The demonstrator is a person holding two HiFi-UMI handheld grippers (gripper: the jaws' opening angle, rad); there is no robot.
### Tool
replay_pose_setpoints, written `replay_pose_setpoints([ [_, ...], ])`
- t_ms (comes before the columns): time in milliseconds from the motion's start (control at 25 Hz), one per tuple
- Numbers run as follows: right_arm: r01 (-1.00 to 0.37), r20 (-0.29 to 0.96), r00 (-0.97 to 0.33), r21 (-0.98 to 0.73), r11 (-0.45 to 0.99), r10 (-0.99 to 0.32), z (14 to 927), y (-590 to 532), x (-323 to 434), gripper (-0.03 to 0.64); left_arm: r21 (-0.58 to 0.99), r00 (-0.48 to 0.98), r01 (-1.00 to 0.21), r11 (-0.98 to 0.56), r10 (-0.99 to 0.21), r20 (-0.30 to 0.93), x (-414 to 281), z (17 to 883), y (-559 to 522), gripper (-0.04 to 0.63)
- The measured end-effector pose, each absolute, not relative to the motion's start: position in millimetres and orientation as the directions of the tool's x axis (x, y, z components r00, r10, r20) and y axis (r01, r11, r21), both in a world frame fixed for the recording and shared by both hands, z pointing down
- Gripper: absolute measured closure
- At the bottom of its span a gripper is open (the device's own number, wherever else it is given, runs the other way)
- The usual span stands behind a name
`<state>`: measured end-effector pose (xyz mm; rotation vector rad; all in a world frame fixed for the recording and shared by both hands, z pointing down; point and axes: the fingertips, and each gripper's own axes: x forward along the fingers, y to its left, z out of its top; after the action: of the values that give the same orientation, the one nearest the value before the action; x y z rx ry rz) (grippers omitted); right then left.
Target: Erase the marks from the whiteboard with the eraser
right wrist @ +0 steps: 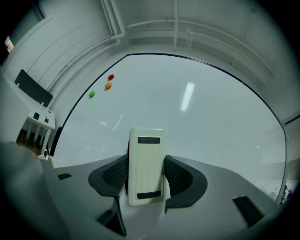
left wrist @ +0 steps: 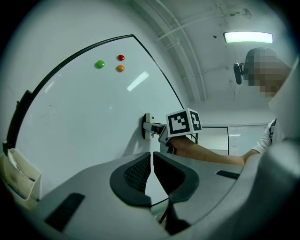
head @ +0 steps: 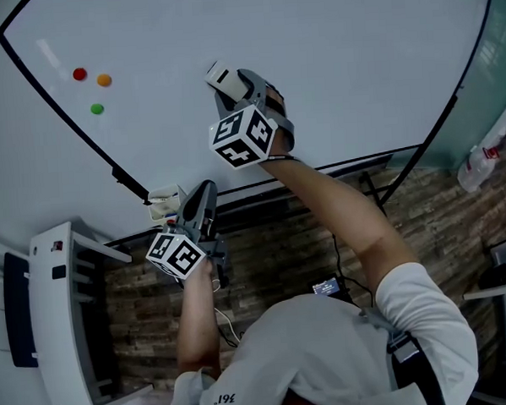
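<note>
The right gripper (right wrist: 146, 174) is clamping its fingers (right wrist: 180, 176) on one cream rectangular plastic eraser (right wrist: 146, 164), which is lying flat against the large white whiteboard (head: 330, 58), its long axis pointing out along the fingers. The left gripper (left wrist: 151, 164) is hanging near the board's lower edge, fingers pressed together, empty. Three round magnets are sitting together: red magnet (head: 79, 74), orange magnet (head: 104, 79), green magnet (head: 97, 108).

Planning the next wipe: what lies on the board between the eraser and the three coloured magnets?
Bare whiteboard only, no marks visible between eraser and magnets, per the head view.
</note>
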<state>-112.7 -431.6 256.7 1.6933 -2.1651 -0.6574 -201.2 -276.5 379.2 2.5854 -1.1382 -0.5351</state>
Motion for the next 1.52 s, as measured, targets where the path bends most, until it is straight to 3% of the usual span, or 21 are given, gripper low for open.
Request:
replay_pose_setpoints([
  [1520, -0.870, -0.061, -0.059, 0.492, 0.021, -0.996, 244.6, -438.4, 65.8, 0.364, 0.347, 0.732, -0.566, -0.748, -0.649, -0.207, -97.0, 375.5, -294.5, 0.581],
])
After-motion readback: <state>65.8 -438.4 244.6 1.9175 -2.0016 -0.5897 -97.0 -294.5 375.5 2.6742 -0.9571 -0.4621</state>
